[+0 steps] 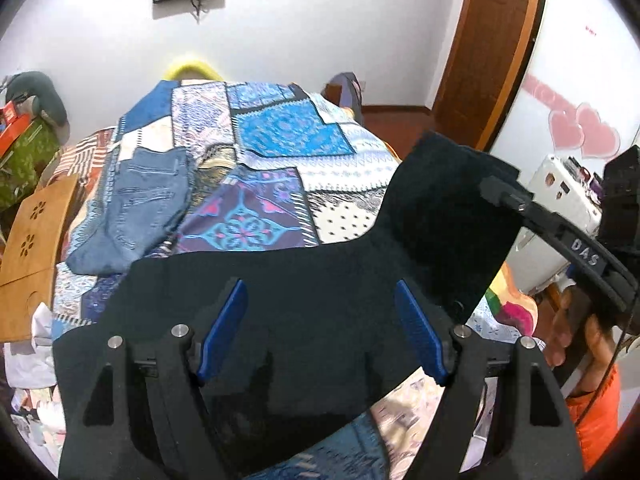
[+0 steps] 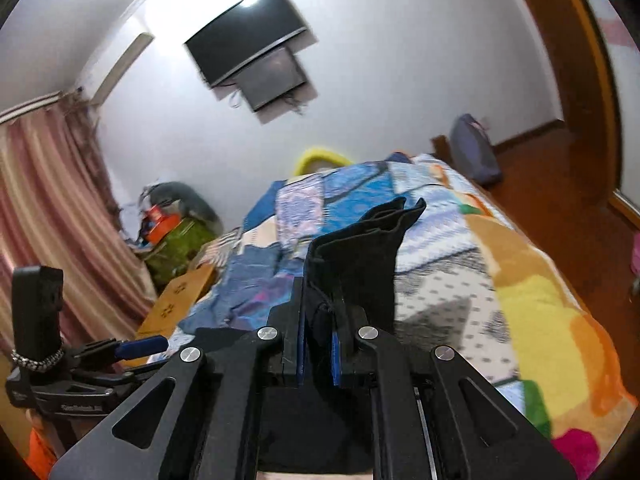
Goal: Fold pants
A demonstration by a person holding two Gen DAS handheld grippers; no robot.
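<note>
Black pants (image 1: 320, 292) lie spread across the near part of the bed, one end lifted at the right. My left gripper (image 1: 320, 292) is open just above the black fabric, its blue pads (image 1: 224, 320) wide apart. My right gripper (image 2: 318, 320) is shut on a bunched fold of the black pants (image 2: 360, 248) and holds it up off the bed. The right gripper also shows at the right edge of the left wrist view (image 1: 500, 196), pinching the raised corner. The left gripper shows at the lower left of the right wrist view (image 2: 148, 346).
The bed carries a blue patchwork cover (image 1: 288, 136) and a bright coloured blanket (image 2: 540, 300). Folded blue jeans (image 1: 140, 204) lie at the bed's left. A wooden lap table (image 1: 32, 240) stands to the left. A wall TV (image 2: 248, 44) and a wooden door (image 1: 488, 48) lie beyond.
</note>
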